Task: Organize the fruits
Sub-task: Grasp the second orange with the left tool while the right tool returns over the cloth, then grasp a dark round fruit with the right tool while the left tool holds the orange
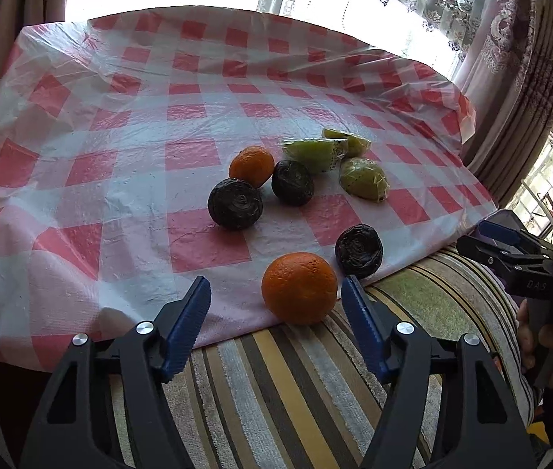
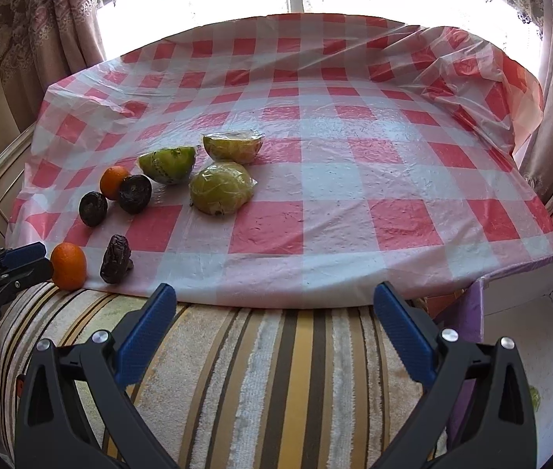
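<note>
On the near edge of the red-and-white checked plastic cloth (image 1: 128, 125), right where it meets the striped fuzzy cover (image 1: 296, 398), sits a big round orange fruit (image 1: 299, 287). Your left gripper (image 1: 276, 305) hangs just in front of it with its blue fingers (image 1: 188, 324) spread wide, holding nothing. The orange is a bit to the right of the middle of the gap and does not touch either finger.

Just beside that orange, to its right on the cloth's near edge, is a dark wrinkly round fruit (image 1: 358, 251). Farther in on the cloth, two more dark wrinkly fruits (image 1: 235, 203) sit close together, and a smaller orange fruit (image 1: 252, 166) rests behind them, touching or nearly touching. Toward the right side of the cloth lie three green fruit pieces wrapped in clear plastic (image 1: 363, 178), bunched near each other.

Your right gripper (image 2: 274, 332) is over the striped cover, near the middle of the cloth's near edge, well apart from all the fruit. Its blue fingers (image 2: 403, 336) are spread wide too, with nothing between them. At the right side of the right wrist view you can see an open white box with a purple wall (image 2: 526, 336), beside the cover.
</note>
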Motion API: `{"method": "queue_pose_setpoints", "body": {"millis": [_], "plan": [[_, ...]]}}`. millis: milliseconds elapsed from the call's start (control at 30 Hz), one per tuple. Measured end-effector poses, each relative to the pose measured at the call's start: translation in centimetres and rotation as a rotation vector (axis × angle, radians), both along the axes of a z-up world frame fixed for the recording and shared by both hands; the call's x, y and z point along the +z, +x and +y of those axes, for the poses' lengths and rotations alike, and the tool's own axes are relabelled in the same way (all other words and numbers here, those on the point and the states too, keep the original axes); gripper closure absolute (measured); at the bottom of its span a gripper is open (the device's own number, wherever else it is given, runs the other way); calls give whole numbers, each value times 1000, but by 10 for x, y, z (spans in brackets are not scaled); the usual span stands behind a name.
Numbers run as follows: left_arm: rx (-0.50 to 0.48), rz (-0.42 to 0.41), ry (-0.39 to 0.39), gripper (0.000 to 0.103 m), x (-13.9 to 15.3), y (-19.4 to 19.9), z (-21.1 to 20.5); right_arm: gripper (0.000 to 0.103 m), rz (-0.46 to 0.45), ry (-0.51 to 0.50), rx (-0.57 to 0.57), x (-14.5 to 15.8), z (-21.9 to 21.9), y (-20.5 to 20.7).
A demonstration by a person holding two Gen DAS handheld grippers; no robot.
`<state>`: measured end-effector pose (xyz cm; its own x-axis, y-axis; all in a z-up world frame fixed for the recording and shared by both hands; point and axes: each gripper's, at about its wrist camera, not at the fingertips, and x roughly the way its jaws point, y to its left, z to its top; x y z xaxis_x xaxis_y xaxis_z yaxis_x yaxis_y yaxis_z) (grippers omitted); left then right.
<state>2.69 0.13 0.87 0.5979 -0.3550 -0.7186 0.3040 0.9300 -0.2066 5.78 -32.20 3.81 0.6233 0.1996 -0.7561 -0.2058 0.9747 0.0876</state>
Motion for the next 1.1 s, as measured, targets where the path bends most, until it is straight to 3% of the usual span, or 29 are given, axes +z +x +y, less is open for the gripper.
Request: {"method": "queue_pose_setpoints", "body": {"millis": [233, 500, 833, 1100], "plan": [[-34, 42, 53, 43, -8, 8, -17, 2, 5, 3, 32, 0, 13, 6], [-61, 76, 69, 60, -16, 12, -23, 2, 15, 10, 73, 1, 28, 12], [-35, 64, 56, 60, -16, 10, -20, 2, 28, 23, 168, 3, 60, 18], [69, 56, 28, 61, -14, 12, -4, 2, 83, 11, 275, -3, 91, 30]]}}
